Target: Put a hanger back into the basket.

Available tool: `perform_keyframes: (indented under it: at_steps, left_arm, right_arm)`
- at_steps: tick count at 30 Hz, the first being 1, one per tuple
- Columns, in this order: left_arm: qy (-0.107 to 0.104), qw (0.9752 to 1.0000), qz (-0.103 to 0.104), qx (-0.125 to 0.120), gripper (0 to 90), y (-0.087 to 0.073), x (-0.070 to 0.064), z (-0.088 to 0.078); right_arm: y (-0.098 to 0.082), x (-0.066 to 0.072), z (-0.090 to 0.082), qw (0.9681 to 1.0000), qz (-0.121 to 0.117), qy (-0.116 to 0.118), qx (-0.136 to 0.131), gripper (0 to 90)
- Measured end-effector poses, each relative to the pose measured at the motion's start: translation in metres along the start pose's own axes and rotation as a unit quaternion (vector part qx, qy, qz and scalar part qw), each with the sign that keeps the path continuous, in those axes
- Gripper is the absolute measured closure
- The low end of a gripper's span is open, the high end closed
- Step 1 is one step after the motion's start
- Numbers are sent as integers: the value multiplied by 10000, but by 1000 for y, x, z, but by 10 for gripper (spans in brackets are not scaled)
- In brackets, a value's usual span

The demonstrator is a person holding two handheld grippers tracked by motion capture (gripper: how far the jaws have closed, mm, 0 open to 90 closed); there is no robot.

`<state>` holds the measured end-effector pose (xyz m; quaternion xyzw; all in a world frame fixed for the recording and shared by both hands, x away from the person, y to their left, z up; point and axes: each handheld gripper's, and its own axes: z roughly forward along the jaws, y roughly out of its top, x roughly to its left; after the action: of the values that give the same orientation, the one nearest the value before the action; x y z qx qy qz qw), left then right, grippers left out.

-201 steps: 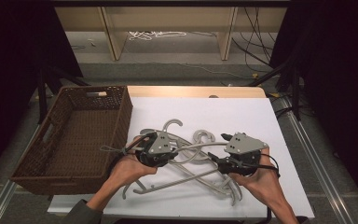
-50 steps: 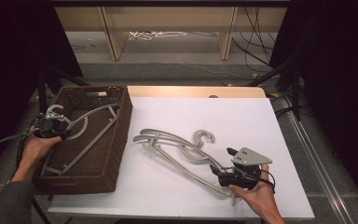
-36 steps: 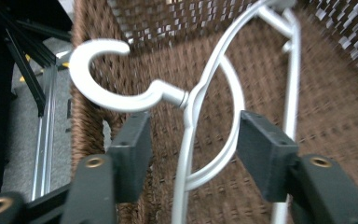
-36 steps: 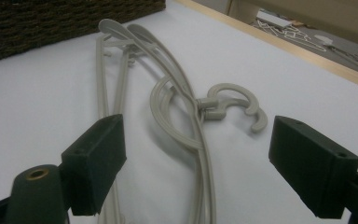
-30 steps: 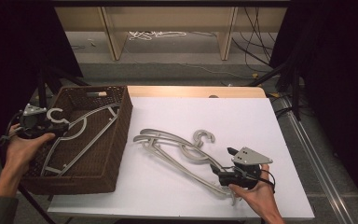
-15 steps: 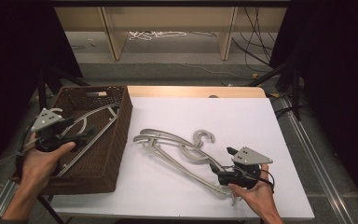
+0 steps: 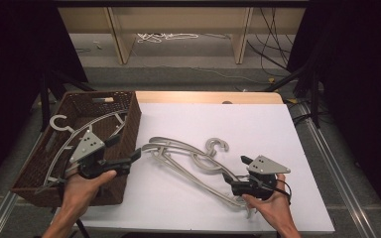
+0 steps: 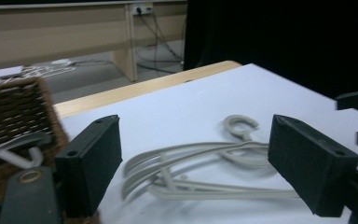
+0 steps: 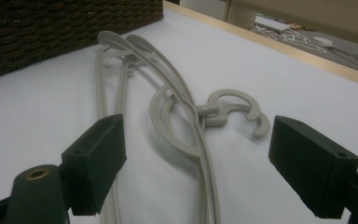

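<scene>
Left tool (image 7: 131,159) — jaws just opened wide, empty — heads for the hangers (image 7: 188,158); right tool (image 7: 235,178) gapes empty. Next: grip one.

Desk (image 7: 258,124): white top with a pale wooden strip along its far edge.
Floor (image 7: 188,69): grey, beyond the desk.
Cables (image 7: 166,36): a white tangle on the floor between two wooden legs; dark ones trail at the far right.
Wooden legs (image 7: 116,27): pale, upright, behind the desk.
Surroundings: black curtains on both sides.
</scene>
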<state>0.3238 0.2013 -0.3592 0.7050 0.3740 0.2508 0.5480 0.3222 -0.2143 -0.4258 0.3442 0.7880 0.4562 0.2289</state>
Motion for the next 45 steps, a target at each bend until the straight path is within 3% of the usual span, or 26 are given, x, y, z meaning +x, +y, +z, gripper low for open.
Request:
perform_keyframes:
  at_steps: [4,7,14,17,24,25,26,33,39,45]
  left_arm:
    - [-195,9995,222,-77,169,-8,-8,7]
    - [-214,9996,179,-109,168,-14,-12,9]
    - [-327,9986,364,-186,157,-33,-16,11]
    - [-298,9983,495,-118,156,-43,-15,12]
    - [-212,9981,549,-199,157,-58,-17,7]
    - [-237,9984,479,-190,157,-60,-19,7]
    - [-323,9978,533,-204,157,-61,-20,9]
    - [-308,9976,622,-64,157,-66,-24,9]
    - [-386,9973,627,-16,158,-69,-25,12]
    - [-412,9967,704,22,158,-71,-27,10]
  right_arm:
    - [-1,-1,0,10000,29,-10,-37,196]
    - [-1,-2,0,10000,67,11,-50,196]
    - [-4,-4,1,10000,81,15,-54,196]
    - [-4,-4,1,9999,94,19,-53,196]
    - [-4,-3,2,10000,59,28,-24,197]
    - [-5,-3,3,10000,60,20,-22,196]
    - [-5,-3,4,10000,66,51,-42,197]
    - [-6,-5,6,9999,-53,131,26,243]
    - [-6,-9,14,9994,-100,155,276,247]
    - [-3,-11,31,9972,-184,151,709,249]
